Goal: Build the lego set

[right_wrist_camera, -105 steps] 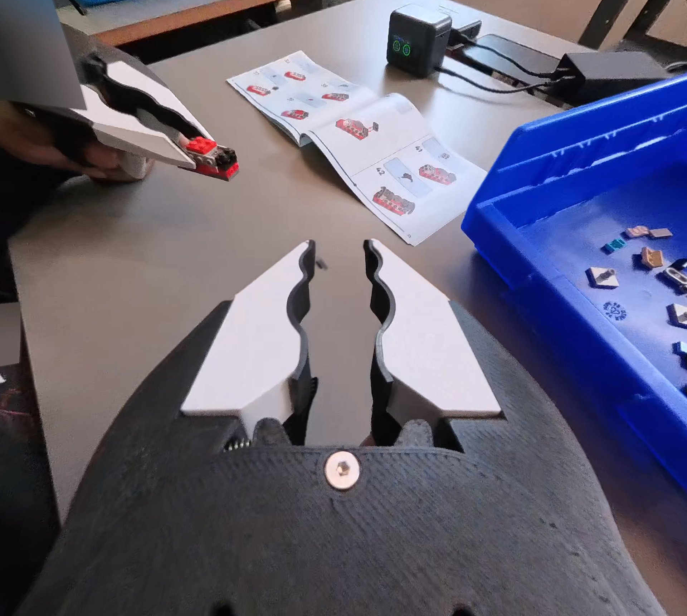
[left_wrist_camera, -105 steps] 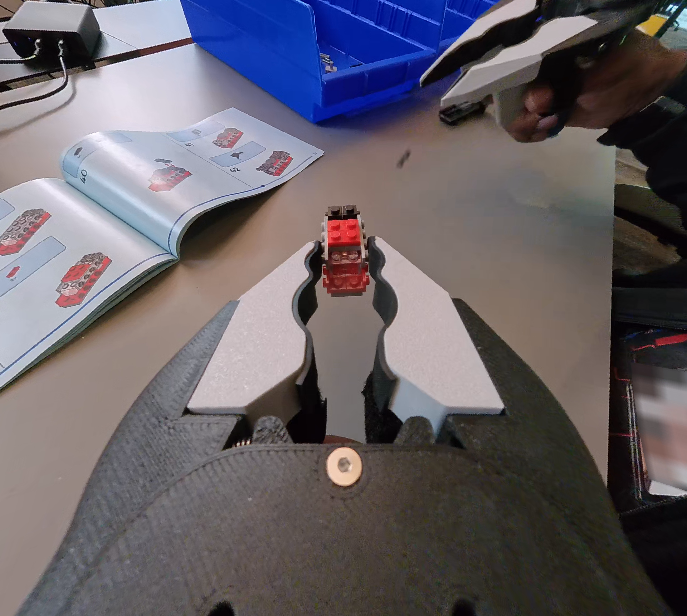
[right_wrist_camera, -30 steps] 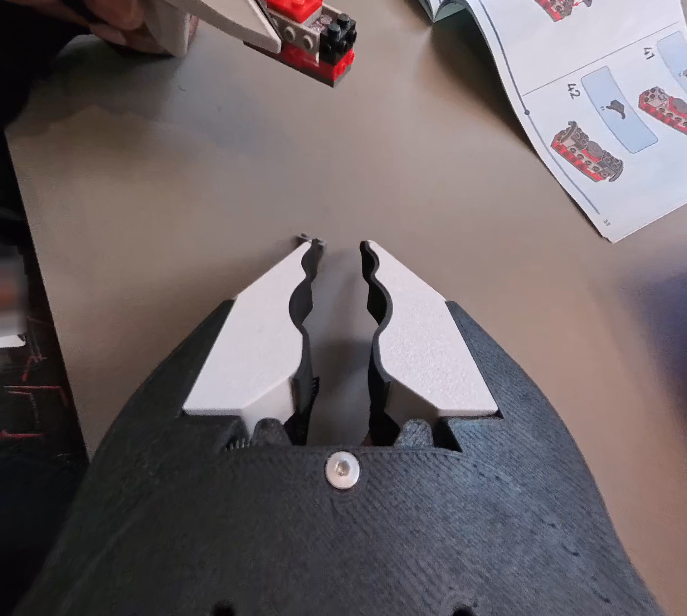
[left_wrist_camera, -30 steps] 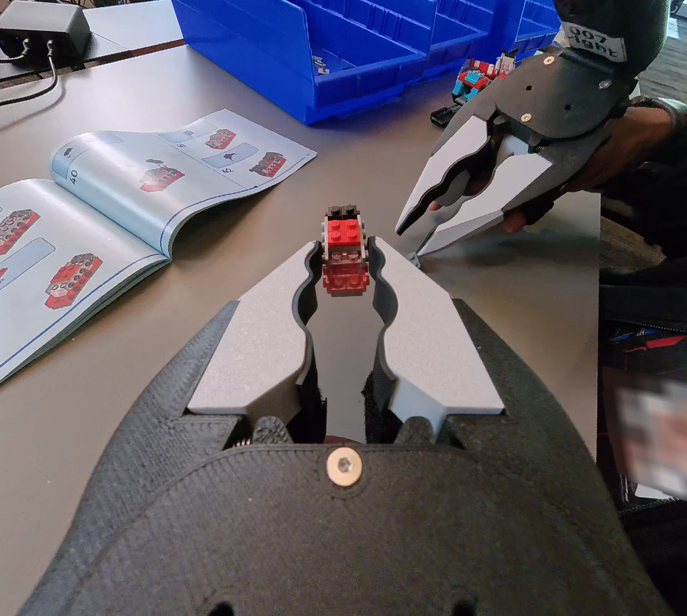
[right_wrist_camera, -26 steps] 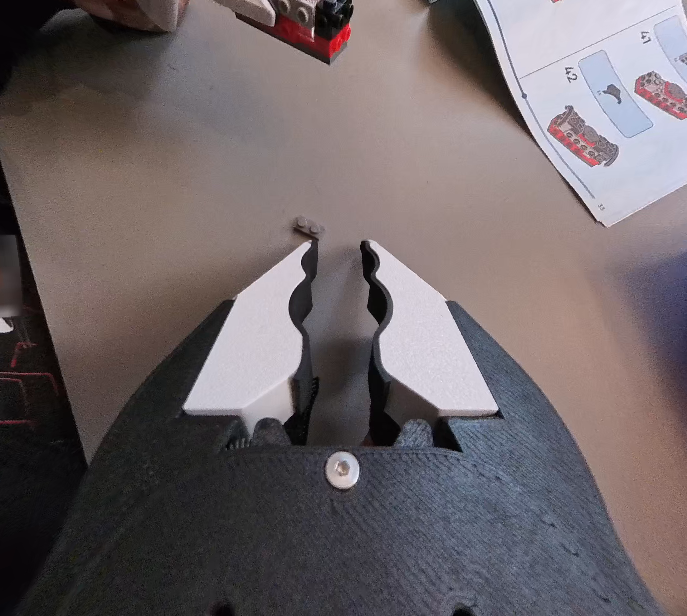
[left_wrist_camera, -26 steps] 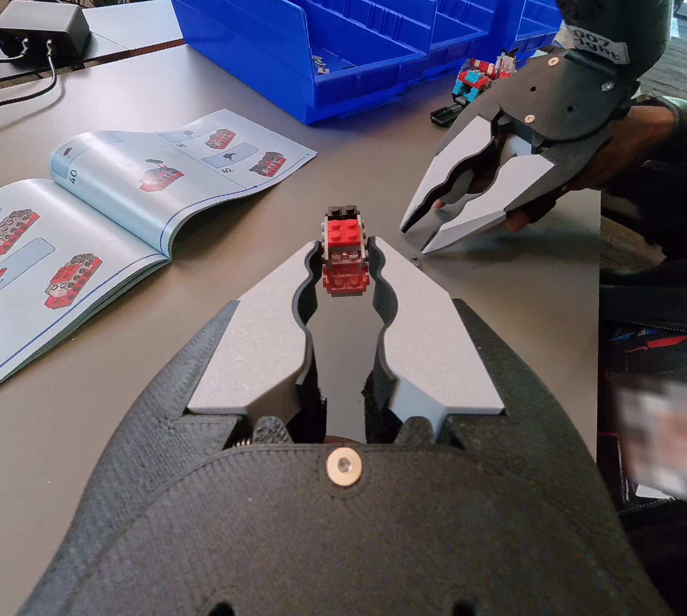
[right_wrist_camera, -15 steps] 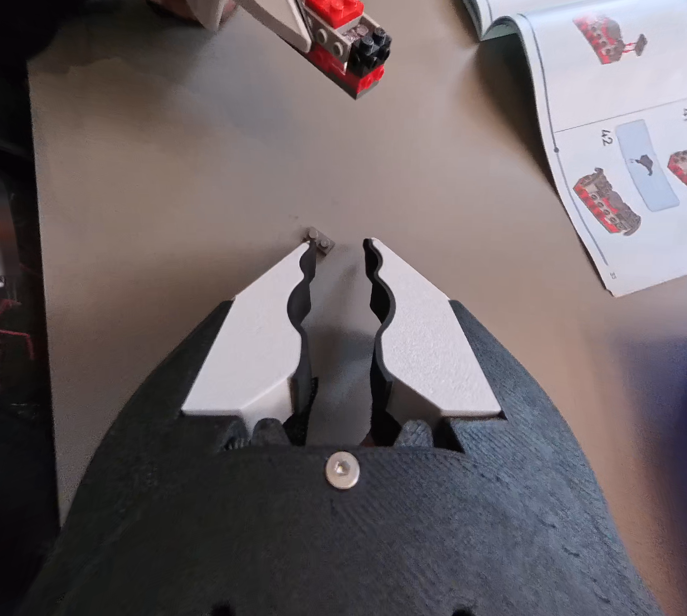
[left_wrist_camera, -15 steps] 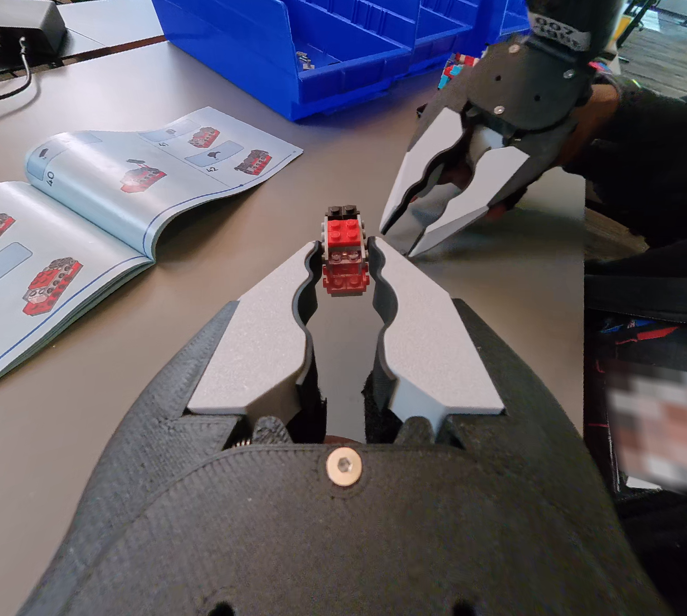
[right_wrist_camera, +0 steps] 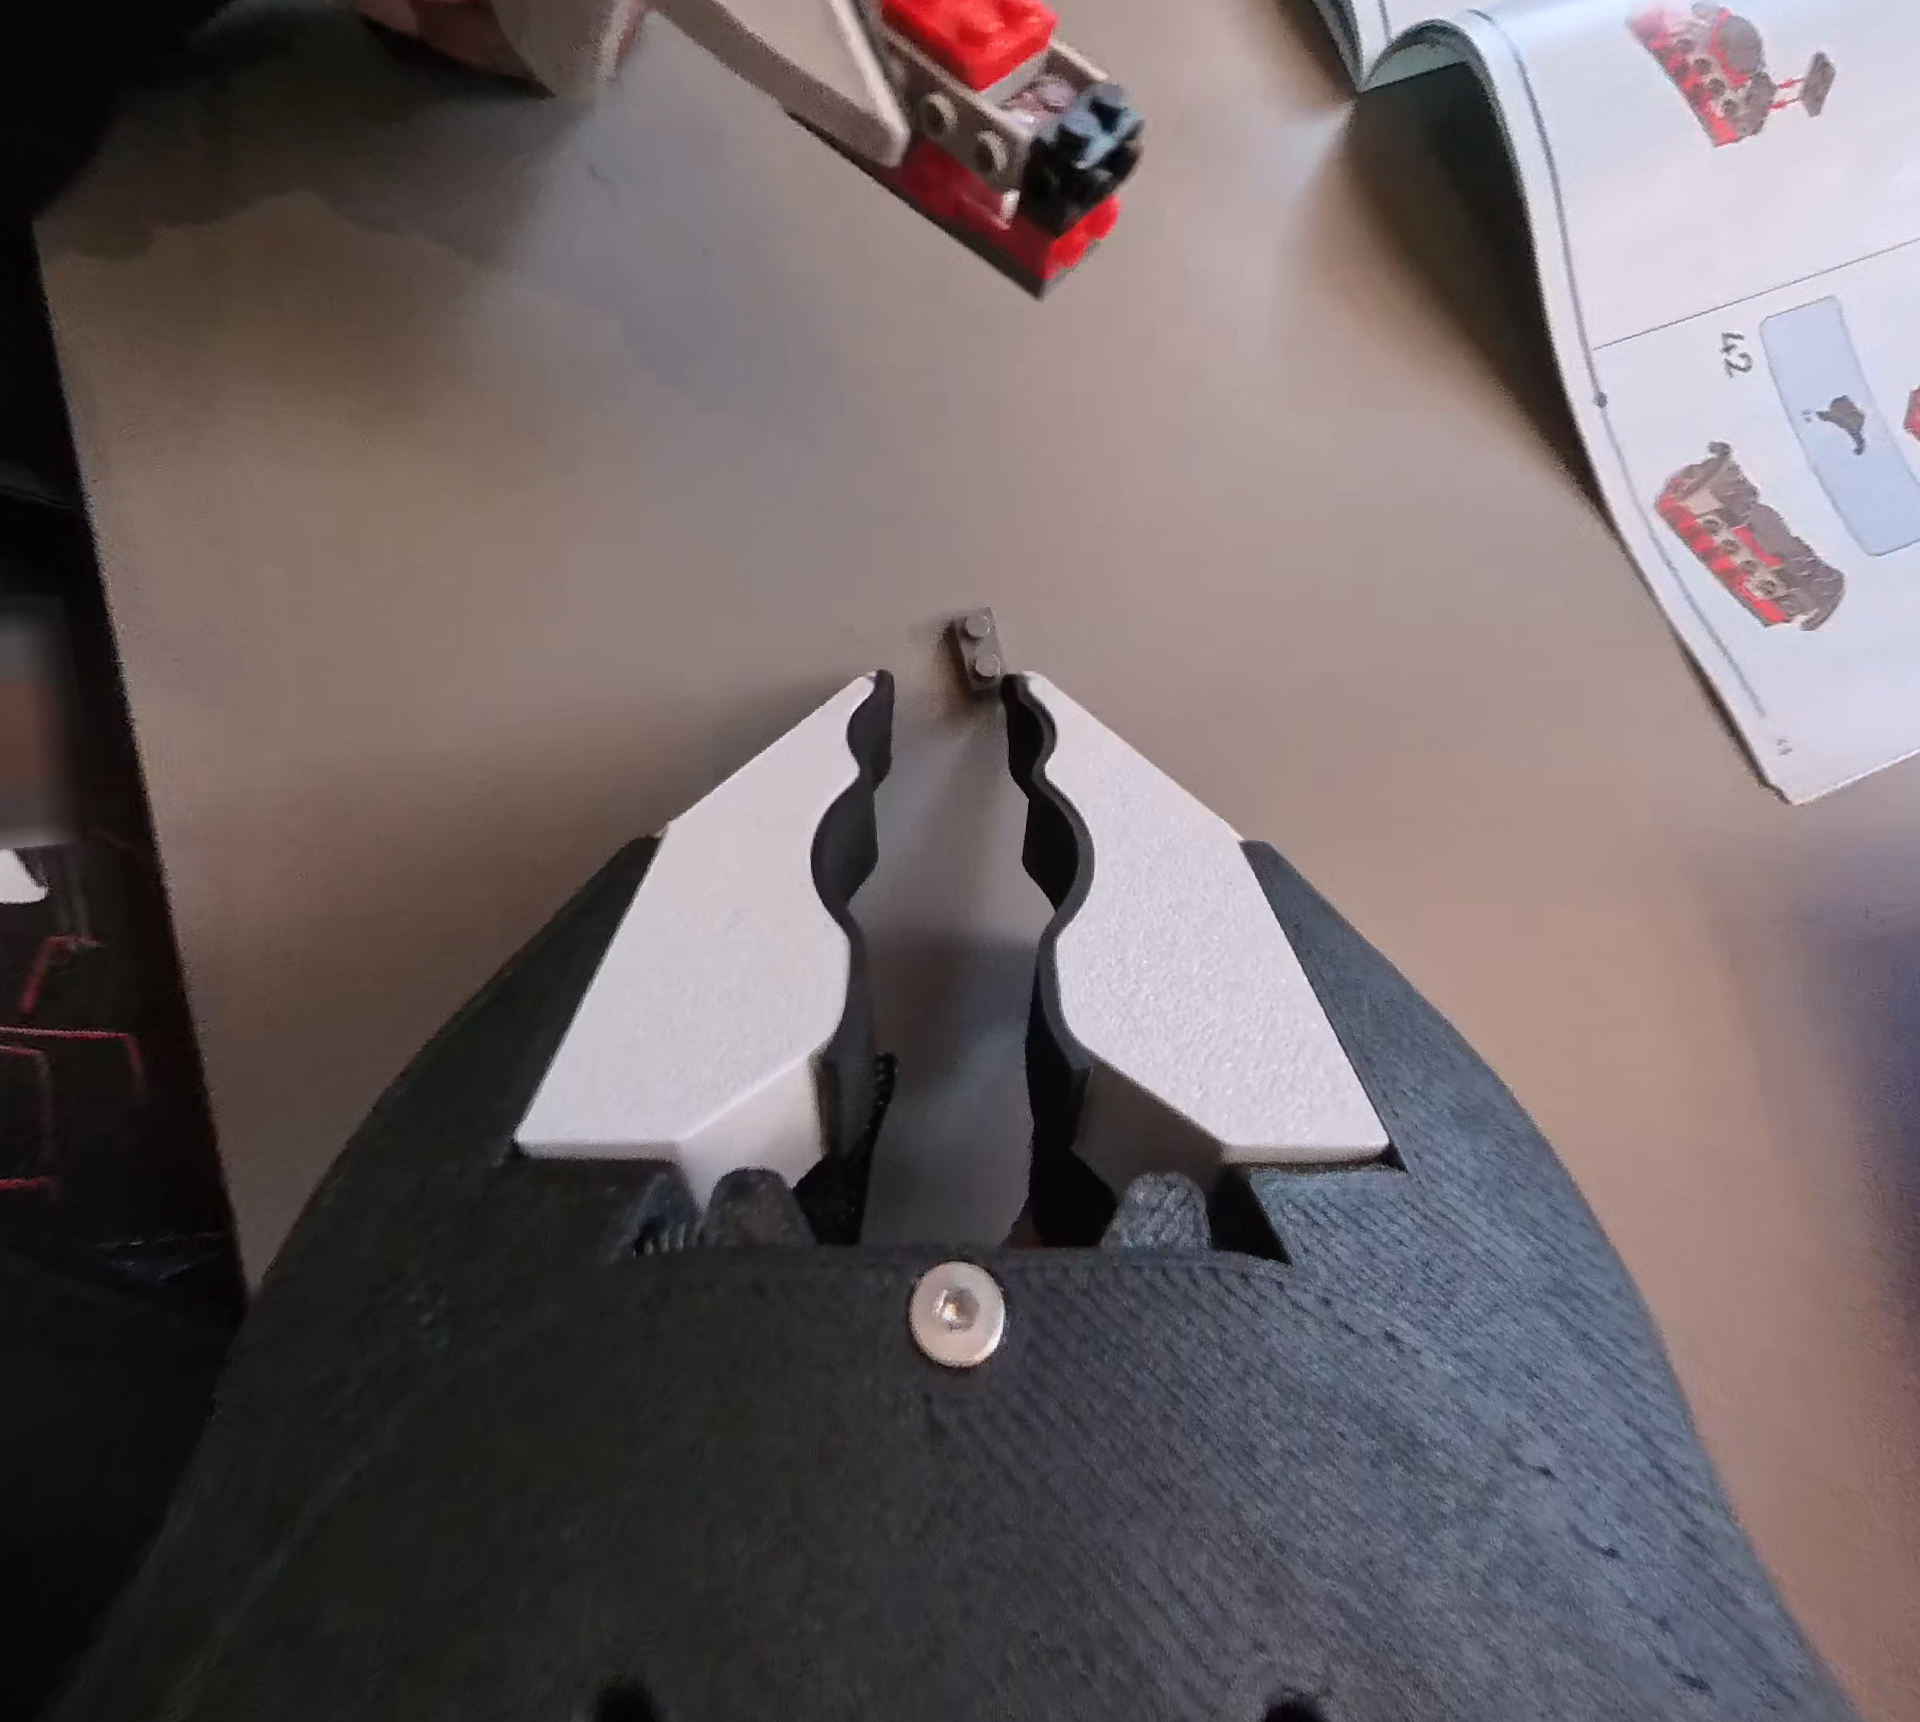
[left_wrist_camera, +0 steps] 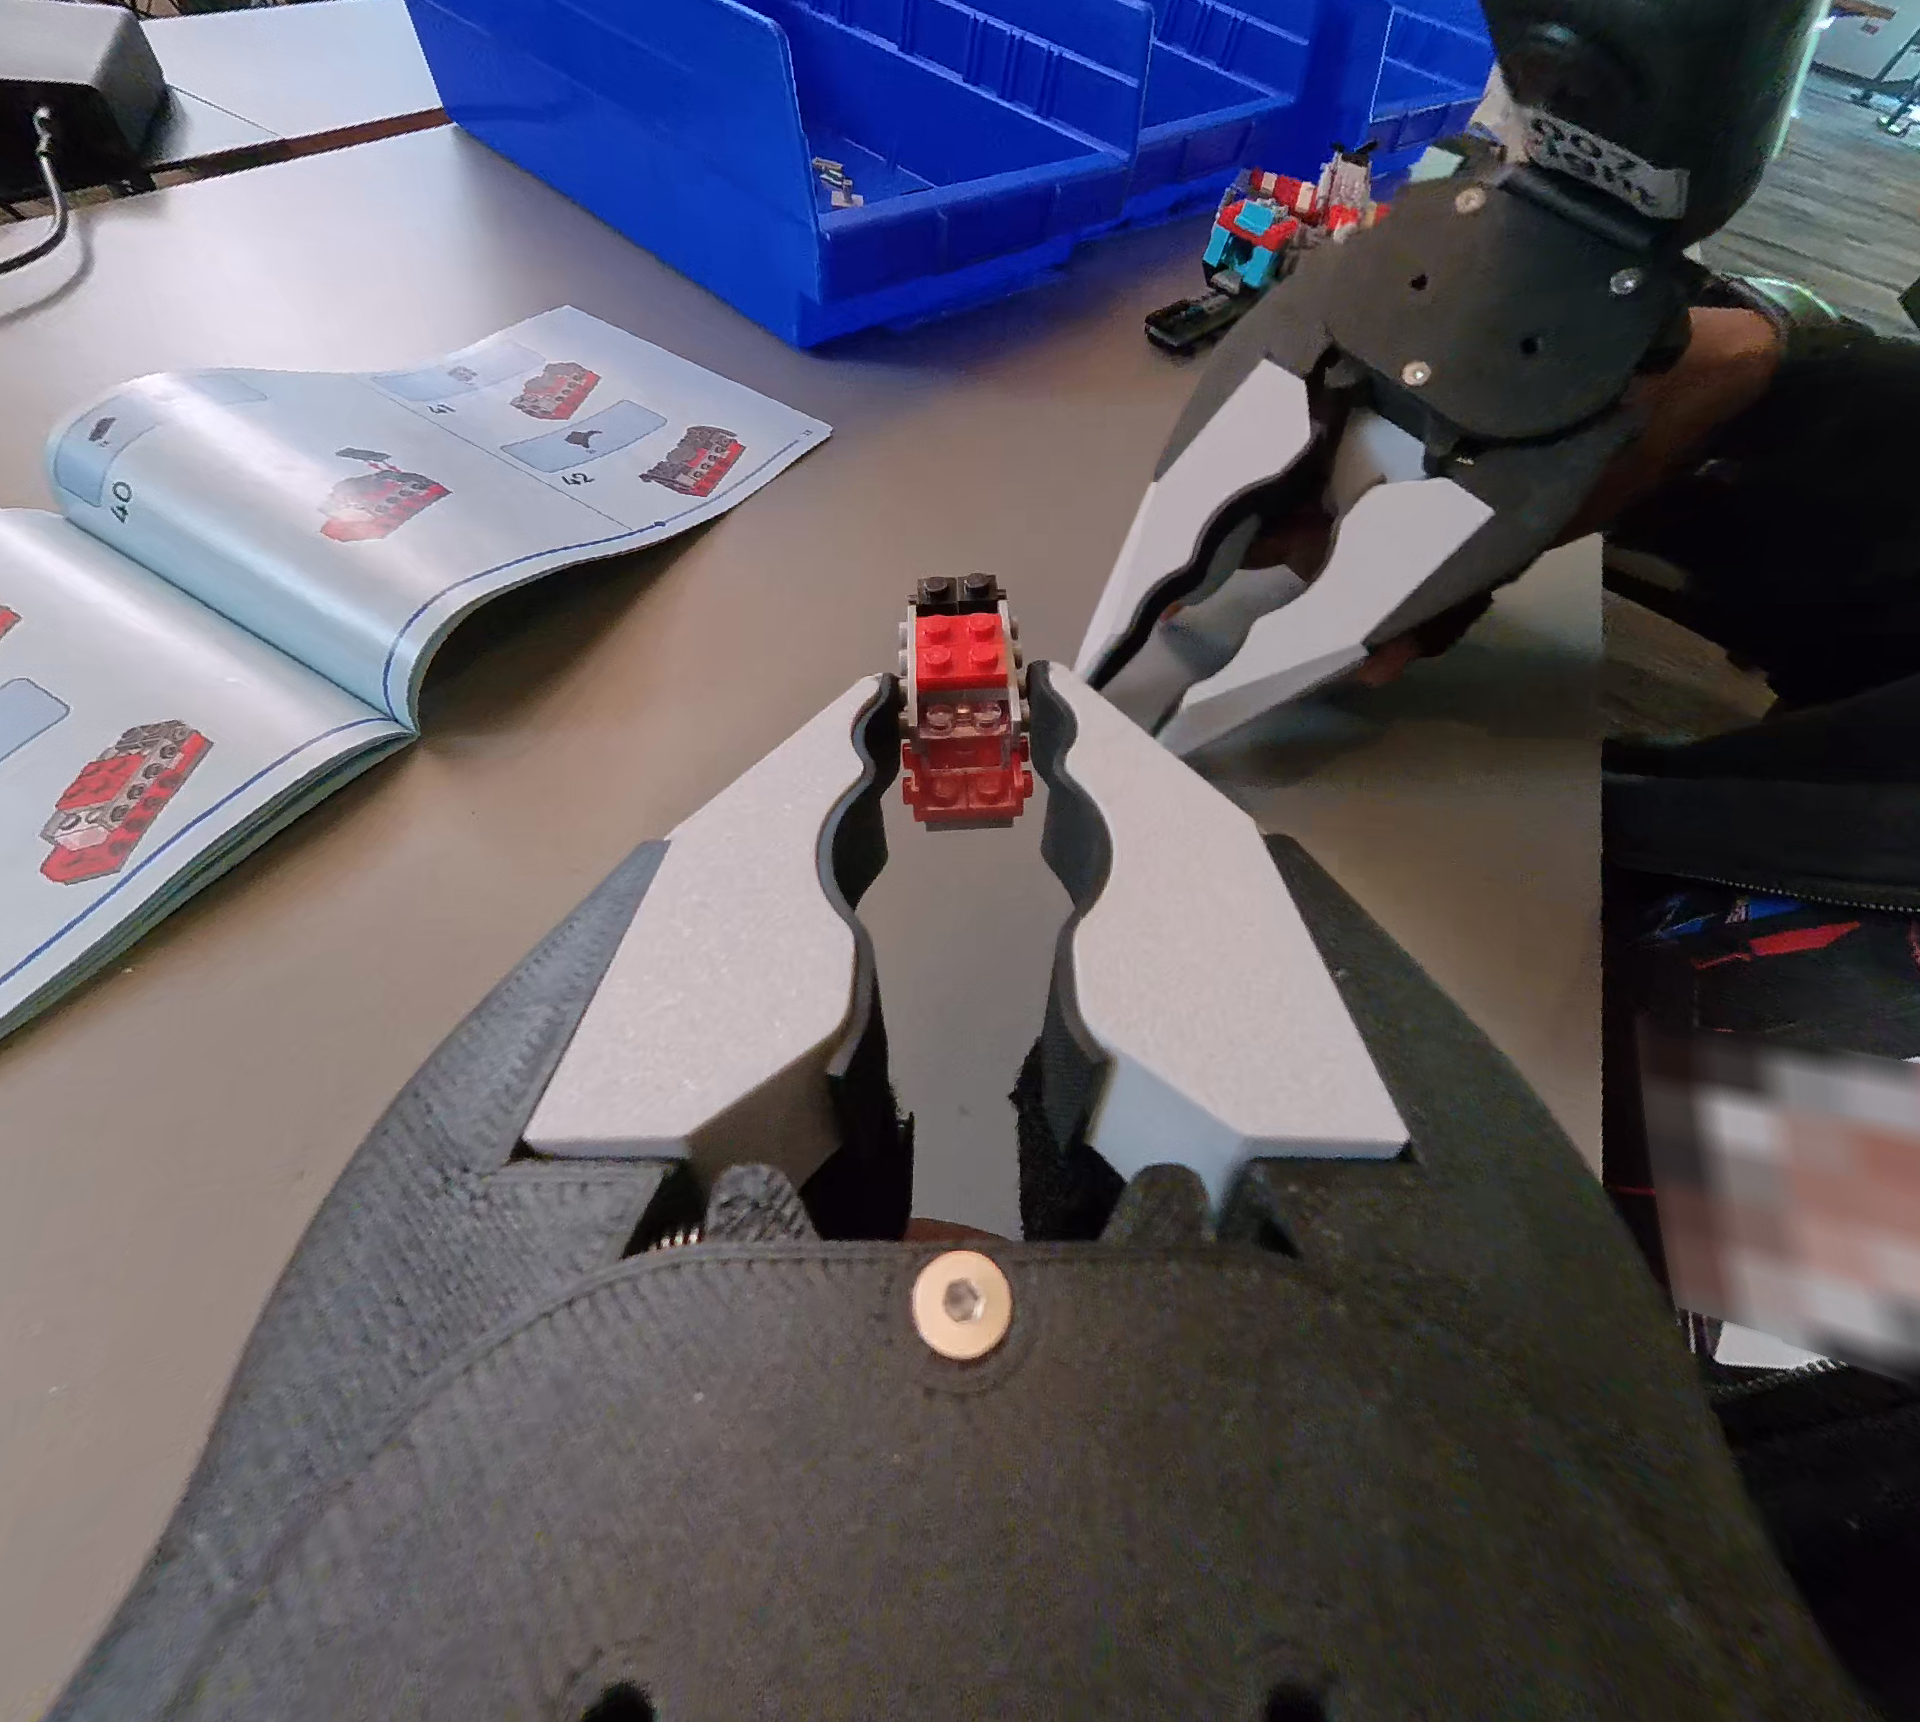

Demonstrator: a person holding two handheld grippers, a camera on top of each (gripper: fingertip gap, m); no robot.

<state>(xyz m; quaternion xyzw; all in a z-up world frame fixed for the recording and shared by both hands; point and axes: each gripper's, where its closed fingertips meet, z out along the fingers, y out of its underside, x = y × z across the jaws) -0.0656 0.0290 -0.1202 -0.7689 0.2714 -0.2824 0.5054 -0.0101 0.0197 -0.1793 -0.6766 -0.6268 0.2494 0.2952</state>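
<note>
Right wrist view: my right gripper (right_wrist_camera: 940,685) hangs narrowly parted beside a grey plate (right_wrist_camera: 977,651) on the counter (right_wrist_camera: 520,477). My left gripper (left_wrist_camera: 961,685) clamps the red model (left_wrist_camera: 964,711).

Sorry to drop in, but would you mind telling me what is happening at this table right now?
A person is building a lego set with a handheld tool in each hand. The left tool is shut on a small red, grey and black lego assembly, held above the table. The right tool is open and low over the table, its tips at a tiny grey plate lying there, not yet gripped. An open instruction booklet and blue bins sit nearby.
</note>
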